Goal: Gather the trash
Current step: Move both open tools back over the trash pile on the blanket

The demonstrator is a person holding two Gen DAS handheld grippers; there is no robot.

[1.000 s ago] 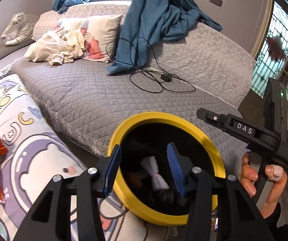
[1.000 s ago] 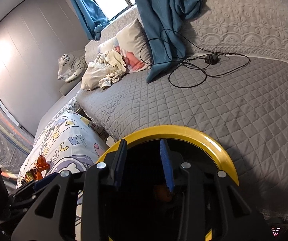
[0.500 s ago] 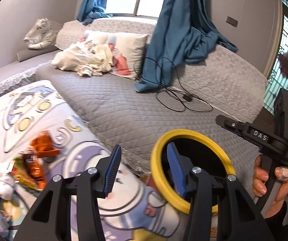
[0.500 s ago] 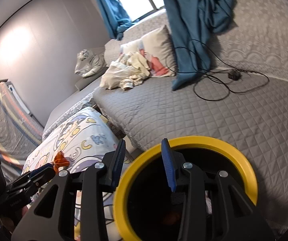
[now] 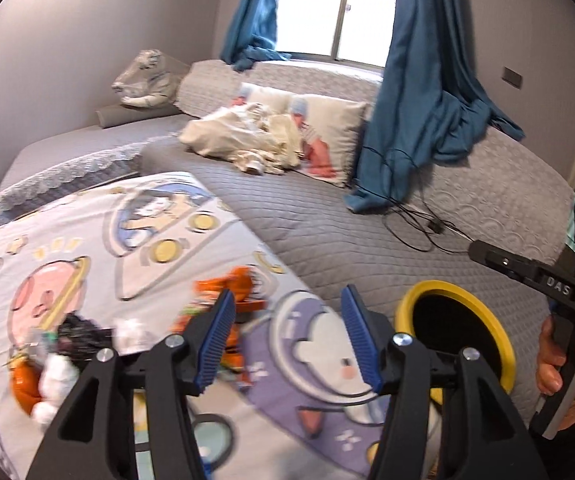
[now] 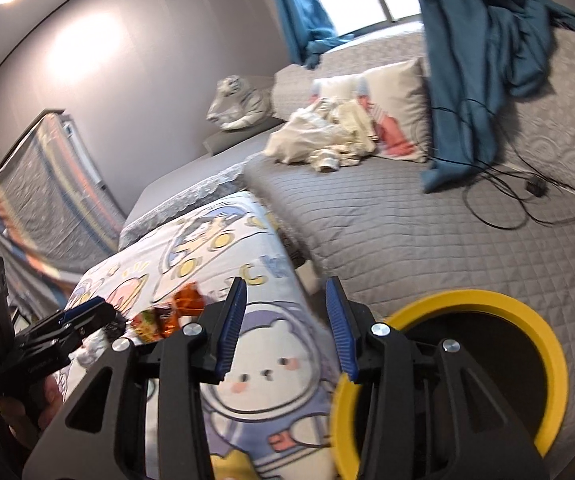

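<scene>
Left wrist view: we read it from our left side across to our right.
Trash pile: beyond our left finger (image 5: pixel 214 344) we see blurred litter, an orange crinkled snack wrapper (image 5: pixel 231 280), white crumpled tissues (image 5: pixel 53 376) and a black scrap (image 5: pixel 77 330), lying on the cartoon-printed white blanket (image 5: pixel 99 240).
Left gripper (image 5: pixel 285 340): our blue-padded fingers are spread apart, released, with nothing between them.
Bin: the round black bin with a yellow rim (image 5: pixel 427 292) sits just past our right finger, against the grey quilted bed cover (image 5: pixel 347 232).
Right hand (image 5: pixel 563 360): at the far right edge, wrapped around the black handle of our other tool.
Right wrist view, wrappers: the orange wrapper (image 6: pixel 185 304) lies ahead of our left finger on the blanket (image 6: pixel 215 248).
Right gripper (image 6: pixel 285 328): fingers parted, released, gripping nothing, over the blanket.
Bin again: the yellow rim (image 6: pixel 543 328) shows beyond and below our right finger (image 6: pixel 341 340).
</scene>
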